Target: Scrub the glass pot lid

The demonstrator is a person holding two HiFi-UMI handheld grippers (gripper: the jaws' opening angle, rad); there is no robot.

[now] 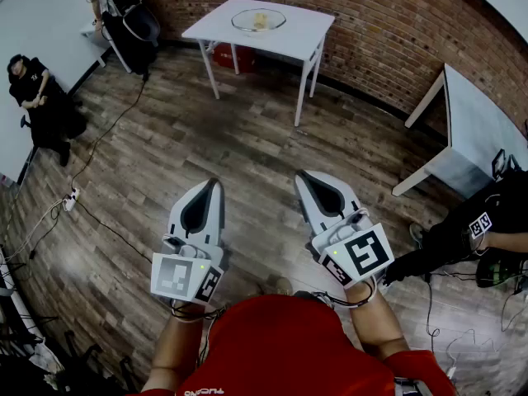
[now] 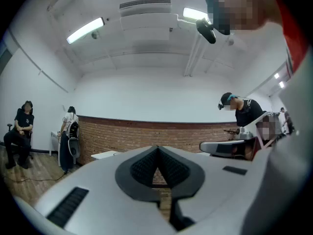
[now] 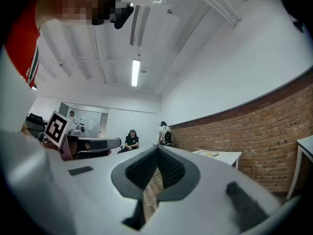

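The glass pot lid (image 1: 258,20) lies on a white table (image 1: 297,31) far ahead by the brick wall, with a yellowish piece resting in it. My left gripper (image 1: 214,185) and right gripper (image 1: 301,176) hover side by side over the wood floor, close to my body and far from the table. Both are shut with nothing between their jaws. In the left gripper view the left gripper (image 2: 157,149) points toward the brick wall, level with the distant table (image 2: 104,154). In the right gripper view the right gripper (image 3: 157,151) has the table and the lid (image 3: 211,153) to its right.
A second white table (image 1: 477,130) stands at the right. A seated person in black (image 1: 37,97) is at the left wall, another person (image 1: 487,233) at the right. Cables and a power strip (image 1: 70,198) lie on the floor at left. A red box (image 1: 224,56) sits under the far table.
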